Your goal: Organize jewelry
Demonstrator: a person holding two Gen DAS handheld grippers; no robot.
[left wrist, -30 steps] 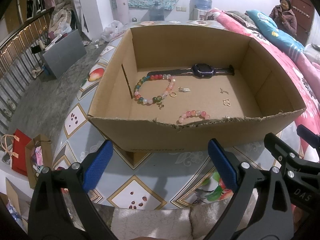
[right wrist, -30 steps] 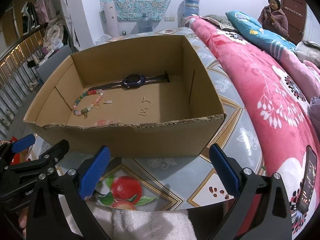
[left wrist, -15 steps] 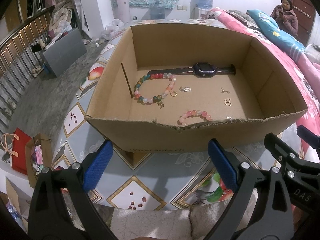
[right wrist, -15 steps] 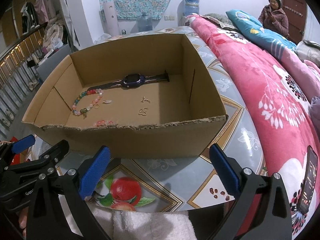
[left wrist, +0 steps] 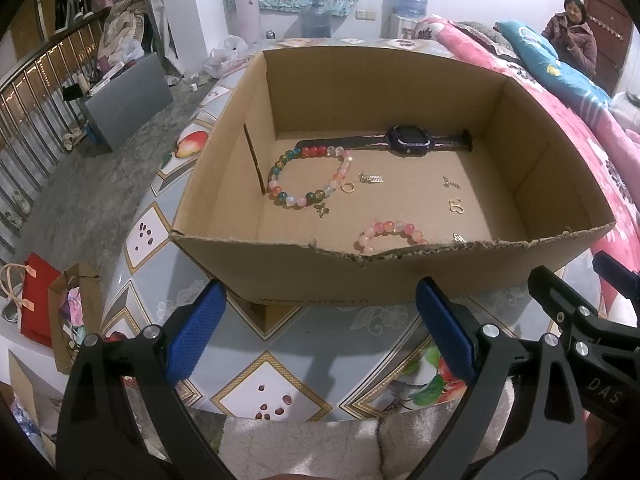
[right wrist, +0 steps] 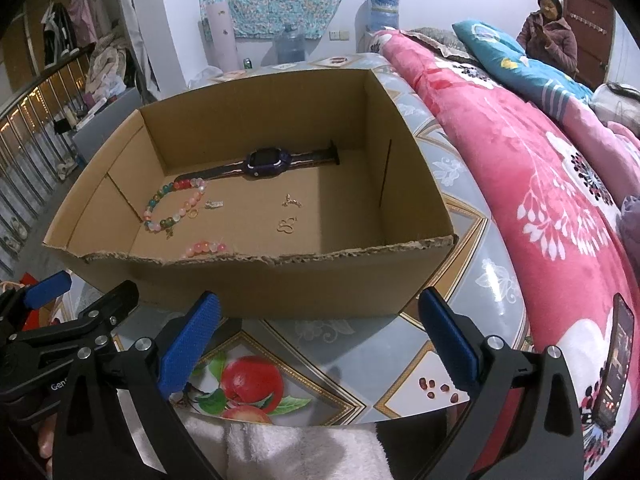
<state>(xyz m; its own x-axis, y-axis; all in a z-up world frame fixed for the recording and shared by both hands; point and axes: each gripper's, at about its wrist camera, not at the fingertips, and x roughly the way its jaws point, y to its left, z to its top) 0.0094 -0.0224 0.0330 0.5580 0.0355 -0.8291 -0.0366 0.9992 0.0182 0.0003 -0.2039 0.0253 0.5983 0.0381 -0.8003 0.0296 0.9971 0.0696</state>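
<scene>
1. Nearest the cameras, the left gripper point(left wrist: 320, 332) has its blue-padded fingers spread wide and holds nothing; it hovers over the patterned tablecloth point(left wrist: 276, 384), short of the box.
2. The right gripper point(right wrist: 320, 340) is likewise spread apart and empty, just beside the left one, whose black frame shows at the left edge of the right wrist view.
3. Just beyond both stands an open cardboard box point(left wrist: 320, 276) with a torn front rim.
4. Inside, close to the front wall, lies a pink bead bracelet point(left wrist: 390, 230), partly hidden by the rim, with a small gold charm point(left wrist: 459, 237) to its right.
5. Mid-floor lie a butterfly-shaped gold piece point(left wrist: 456, 206), a small gold ring point(left wrist: 348, 187), a silver charm point(left wrist: 372, 179) and another small gold piece point(left wrist: 451, 183), all apart from each other.
6. To the left sits a multicoloured bead bracelet point(left wrist: 308, 176), near the slit in the left wall.
7. Along the back wall lies a dark watch point(left wrist: 410, 141), strap stretched flat.
8. Right of the table is a pink floral quilt point(right wrist: 520, 168) with a phone point(right wrist: 614, 360) on it.
9. Farthest off, a person point(right wrist: 550, 36) sits by a dark door.
</scene>
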